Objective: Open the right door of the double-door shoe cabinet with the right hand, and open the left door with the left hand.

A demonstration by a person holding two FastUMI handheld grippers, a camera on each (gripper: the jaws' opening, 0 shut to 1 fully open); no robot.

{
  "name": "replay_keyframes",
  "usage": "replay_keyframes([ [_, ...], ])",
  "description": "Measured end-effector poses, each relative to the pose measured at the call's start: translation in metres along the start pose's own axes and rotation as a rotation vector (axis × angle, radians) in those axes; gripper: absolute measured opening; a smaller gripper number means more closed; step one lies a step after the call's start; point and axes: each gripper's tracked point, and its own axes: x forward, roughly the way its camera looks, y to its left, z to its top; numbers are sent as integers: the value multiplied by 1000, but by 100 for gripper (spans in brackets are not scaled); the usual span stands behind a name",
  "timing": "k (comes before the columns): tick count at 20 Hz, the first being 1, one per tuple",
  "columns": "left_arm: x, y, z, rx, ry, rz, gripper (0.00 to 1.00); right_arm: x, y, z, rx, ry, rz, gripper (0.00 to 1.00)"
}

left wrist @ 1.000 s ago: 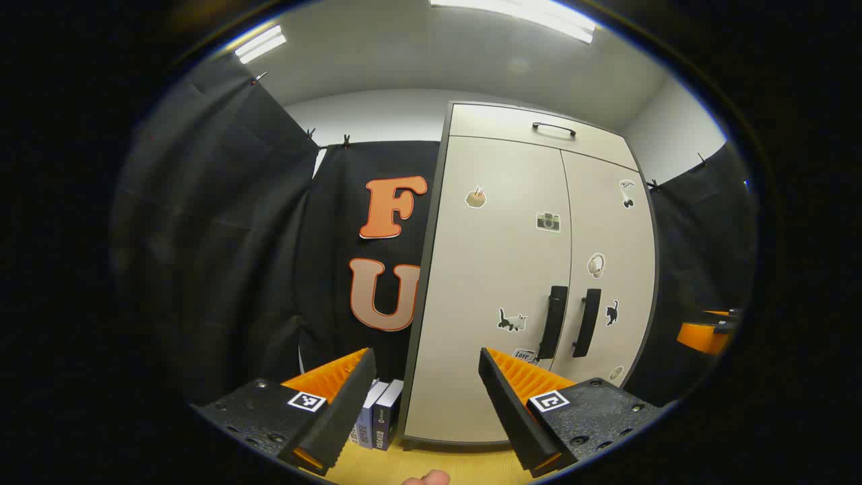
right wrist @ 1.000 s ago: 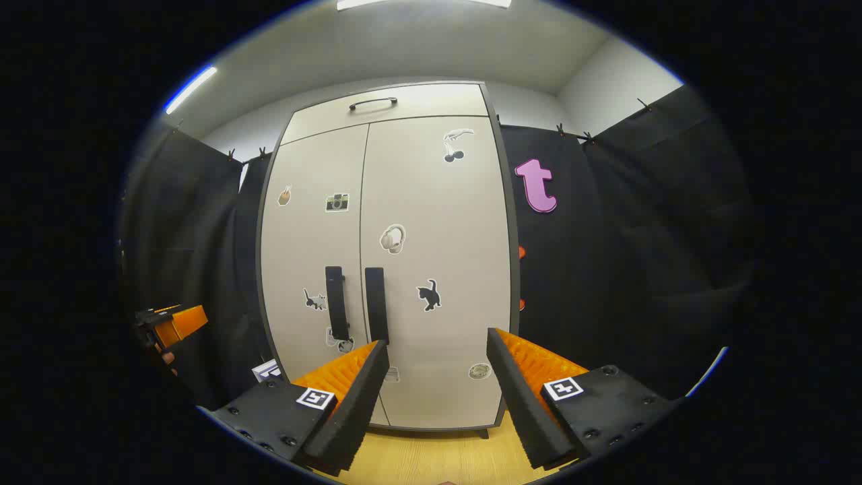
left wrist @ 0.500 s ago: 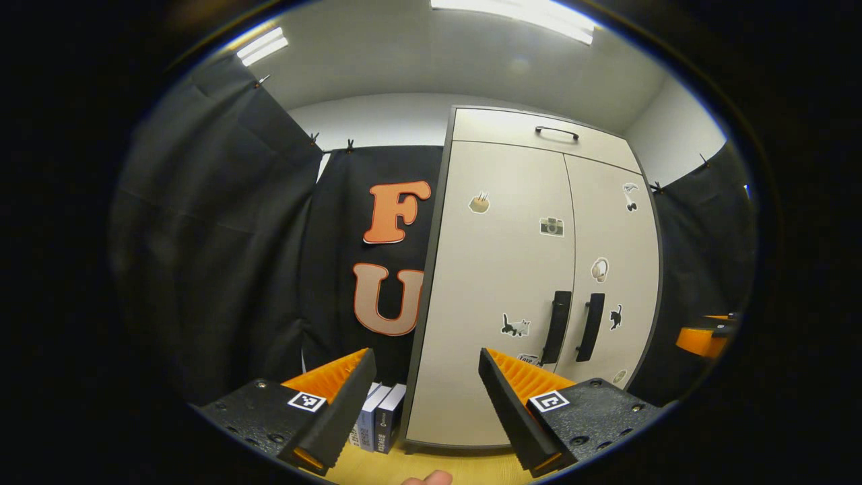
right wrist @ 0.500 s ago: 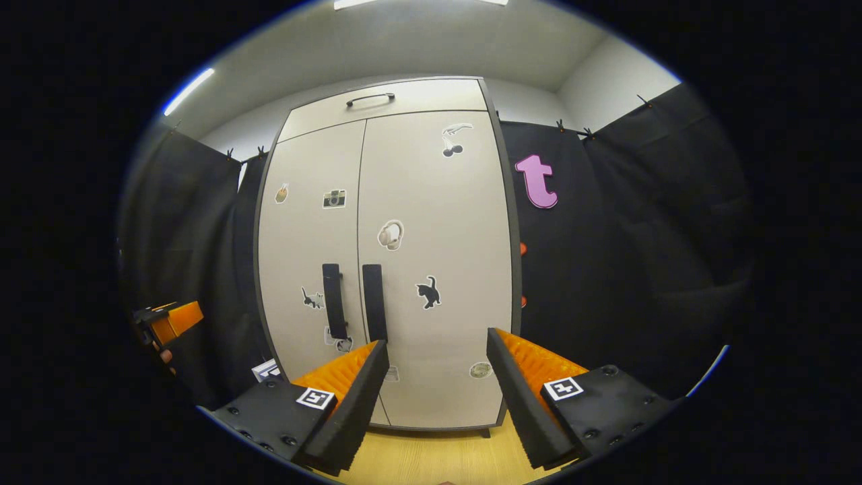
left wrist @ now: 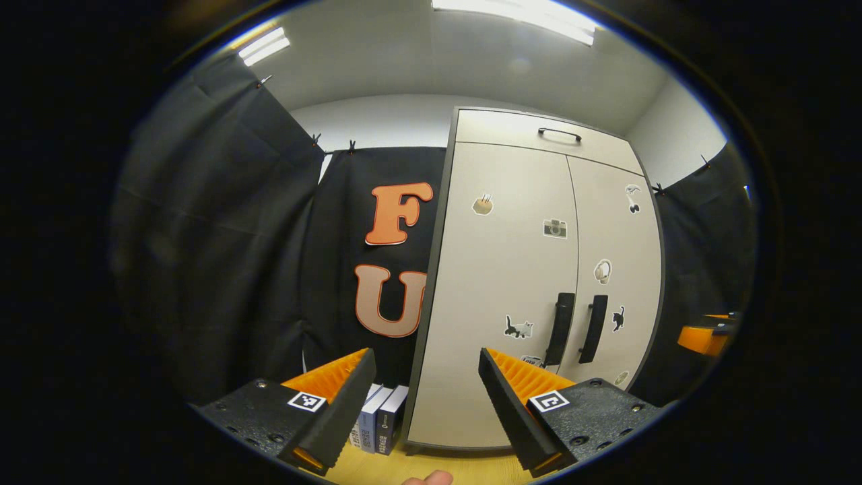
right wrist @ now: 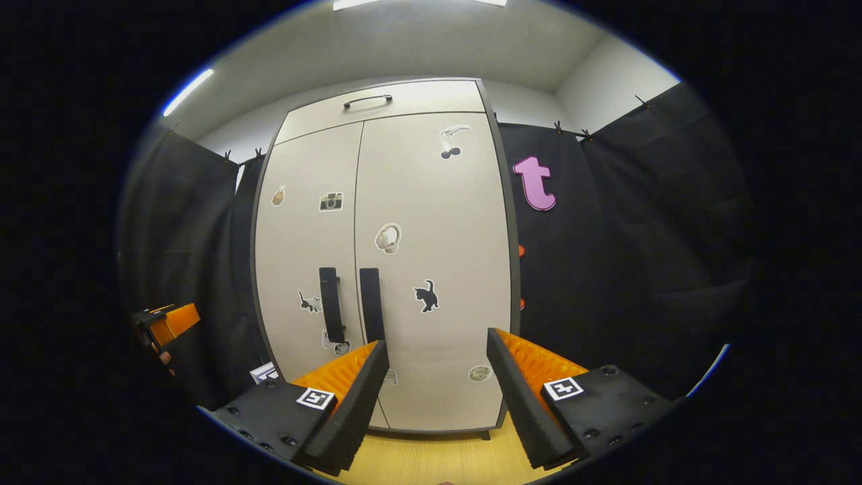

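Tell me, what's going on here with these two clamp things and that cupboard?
A person holds a gripper in each hand, facing a shoe cabinet whose two doors are both shut. The right gripper and the left gripper are both open, holding nothing, short of the cabinet. The two dark handles, right handle and left handle, sit side by side at the middle seam, untouched. Some books stand on the floor beside the cabinet.
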Motion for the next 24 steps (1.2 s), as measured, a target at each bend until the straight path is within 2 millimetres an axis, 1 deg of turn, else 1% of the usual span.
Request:
replay_keyframes([
  [3, -1, 4, 0, -10, -2, 5, 94, 8, 7, 5, 18, -9, 19, 98],
  [6, 1, 7, -1, -17, -2, 8, 95, 26, 26, 13, 46, -2, 80, 98],
  [10, 0, 16, -2, -29, 0, 27, 94, 57, 45, 34, 62, -43, 128, 98],
  [15, -6, 32, 0, 16, -2, 68, 95, 102, 62, 47, 61, -57, 145, 98],
  [16, -7, 34, -1, 20, 0, 75, 91, 111, 65, 47, 57, -60, 149, 98],
  [17, -8, 35, -2, 20, 3, 80, 95, 121, 70, 46, 45, -56, 151, 98],
  [19, -10, 39, -3, 8, 7, 87, 94, 137, 78, 38, 2, -42, 151, 98],
  [20, -11, 40, -5, 3, 9, 90, 91, 145, 80, 32, -23, -30, 142, 97],
  [21, -12, 43, -6, 1, 9, 96, 91, 151, 80, 27, -39, -21, 125, 98],
  [22, -14, 47, -6, 3, 8, 104, 94, 156, 80, 24, -43, -21, 108, 98],
  [24, -14, 51, -6, 11, 5, 118, 94, 164, 83, 17, -38, -16, 100, 98],
])
